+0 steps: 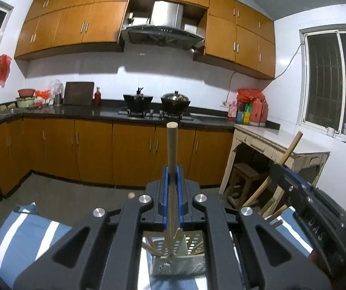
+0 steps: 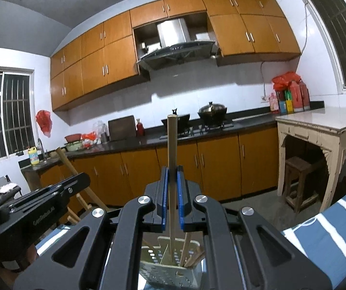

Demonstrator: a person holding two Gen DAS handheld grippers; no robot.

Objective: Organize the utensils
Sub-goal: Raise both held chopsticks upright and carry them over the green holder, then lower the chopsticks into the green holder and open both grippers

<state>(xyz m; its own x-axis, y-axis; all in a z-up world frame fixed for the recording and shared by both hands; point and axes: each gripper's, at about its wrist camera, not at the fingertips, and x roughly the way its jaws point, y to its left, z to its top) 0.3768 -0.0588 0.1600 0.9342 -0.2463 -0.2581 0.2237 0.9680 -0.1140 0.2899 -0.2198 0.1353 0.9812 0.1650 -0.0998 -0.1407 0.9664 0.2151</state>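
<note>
Kitchen cabinets behind, holder (image 1: 177, 261) on striped cloth (image 1: 28, 236) below. Left gripper (image 1: 172, 176) clamps one stick (image 1: 172, 149) upright above the holder; right gripper (image 2: 172, 176) pinches another stick (image 2: 172, 145) likewise.

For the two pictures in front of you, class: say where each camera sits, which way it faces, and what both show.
Left wrist: on the left gripper, facing the stove wall; its own black frame shows, shut on a wooden stick; right gripper alongside.
Right wrist: on the right gripper, facing the same wall, shut on another stick; left gripper alongside.
Shared: stove, cupboards, perforated holder.
</note>
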